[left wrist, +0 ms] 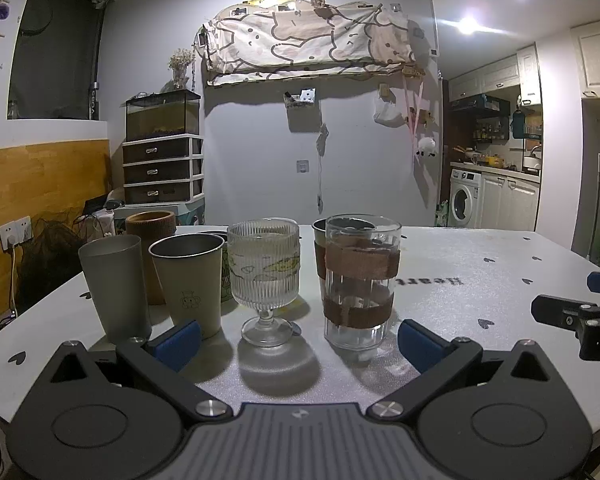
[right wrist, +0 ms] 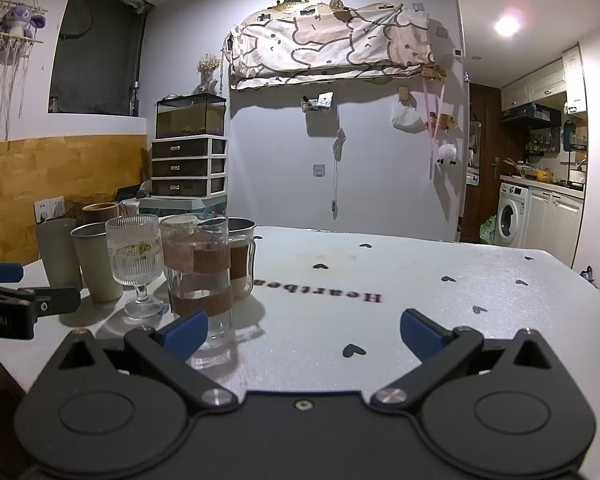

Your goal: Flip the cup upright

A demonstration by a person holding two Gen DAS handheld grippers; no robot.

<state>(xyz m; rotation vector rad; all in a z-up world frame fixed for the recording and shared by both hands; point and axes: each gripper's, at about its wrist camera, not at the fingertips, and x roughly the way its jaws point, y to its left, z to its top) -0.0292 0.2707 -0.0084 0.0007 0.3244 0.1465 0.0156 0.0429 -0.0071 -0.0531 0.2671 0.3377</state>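
Observation:
Several cups stand upright in a cluster on the white table. A ribbed stemmed glass and a clear glass with brown bands stand nearest. A beige metal cup, a grey tumbler and a brown cup stand to their left. My left gripper is open and empty, just short of the two glasses. My right gripper is open and empty; the banded glass is by its left finger. The right gripper also shows at the right edge of the left wrist view.
A glass mug with a brown band stands behind the banded glass. The table bears heart marks and printed letters. A drawer unit with a tank on top stands by the far wall. A kitchen with a washing machine lies to the right.

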